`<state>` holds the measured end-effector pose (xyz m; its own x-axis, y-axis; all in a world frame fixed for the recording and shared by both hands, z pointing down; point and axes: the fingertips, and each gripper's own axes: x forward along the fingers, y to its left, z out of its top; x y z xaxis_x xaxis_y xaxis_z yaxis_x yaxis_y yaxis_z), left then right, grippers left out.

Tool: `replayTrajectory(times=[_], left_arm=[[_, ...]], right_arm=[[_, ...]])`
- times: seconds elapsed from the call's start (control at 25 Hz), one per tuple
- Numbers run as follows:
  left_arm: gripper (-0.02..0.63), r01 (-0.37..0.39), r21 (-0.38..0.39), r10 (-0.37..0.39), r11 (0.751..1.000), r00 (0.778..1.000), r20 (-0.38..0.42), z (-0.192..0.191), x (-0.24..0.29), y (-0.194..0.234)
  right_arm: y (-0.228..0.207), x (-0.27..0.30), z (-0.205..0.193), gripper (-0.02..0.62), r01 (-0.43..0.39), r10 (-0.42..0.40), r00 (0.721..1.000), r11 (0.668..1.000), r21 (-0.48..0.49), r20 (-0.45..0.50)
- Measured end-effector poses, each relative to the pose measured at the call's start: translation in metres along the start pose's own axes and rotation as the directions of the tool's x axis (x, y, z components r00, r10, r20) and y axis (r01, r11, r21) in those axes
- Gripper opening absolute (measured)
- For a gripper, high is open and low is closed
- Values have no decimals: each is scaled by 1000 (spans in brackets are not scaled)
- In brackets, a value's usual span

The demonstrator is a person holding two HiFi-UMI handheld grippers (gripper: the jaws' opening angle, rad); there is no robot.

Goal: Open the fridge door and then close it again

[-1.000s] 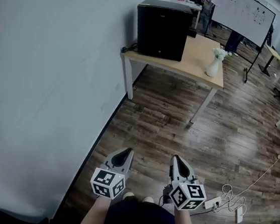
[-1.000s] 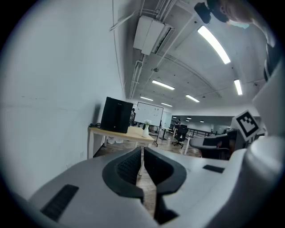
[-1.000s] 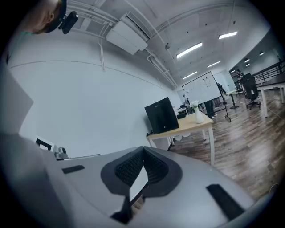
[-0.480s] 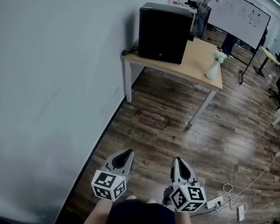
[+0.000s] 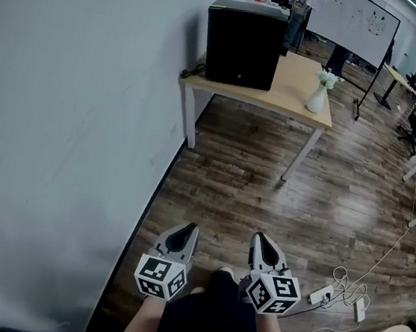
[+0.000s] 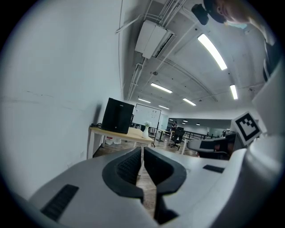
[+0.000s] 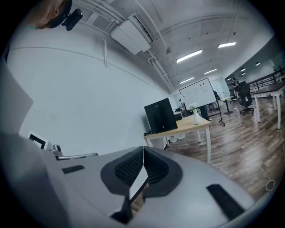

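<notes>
Shifted since the earlier frame: a shoe tip (image 5: 223, 275) had come into sight between the grippers, so the walk-up was judged under way, with nothing yet touched. Left gripper (image 5: 187, 227) and right gripper (image 5: 259, 237): jaws together, nothing between. Fridge (image 5: 243, 44): black, door shut, standing on the table (image 5: 300, 99) by the wall, well apart from both. Writing: whiteboard (image 5: 359, 22) marks and the fridge badge were too small to read.
</notes>
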<state>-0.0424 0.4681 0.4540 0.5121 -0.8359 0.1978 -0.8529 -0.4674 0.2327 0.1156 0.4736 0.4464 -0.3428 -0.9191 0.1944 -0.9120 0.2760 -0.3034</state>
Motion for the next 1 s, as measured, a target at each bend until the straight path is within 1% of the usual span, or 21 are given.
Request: replayTrajectory(times=[0.2, 0.44, 0.8, 1.0], left_arm=[[18, -28, -7, 28, 1000, 1000, -1, 0, 6, 19], [18, -47, -12, 47, 999, 999, 1, 11, 36, 41], [18, -55, -13, 55, 998, 998, 9, 41, 116, 77], [18, -75, -18, 75, 997, 997, 22, 57, 159, 98]], right_arm=[[-1, 20, 2, -9, -5, 5, 1000, 1000, 10, 10], [-6, 60, 8, -9, -28, 28, 1000, 999, 18, -13], [-34, 144, 35, -9, -55, 56, 997, 998, 15, -44], [-48, 193, 51, -9, -81, 81, 995, 997, 9, -51]])
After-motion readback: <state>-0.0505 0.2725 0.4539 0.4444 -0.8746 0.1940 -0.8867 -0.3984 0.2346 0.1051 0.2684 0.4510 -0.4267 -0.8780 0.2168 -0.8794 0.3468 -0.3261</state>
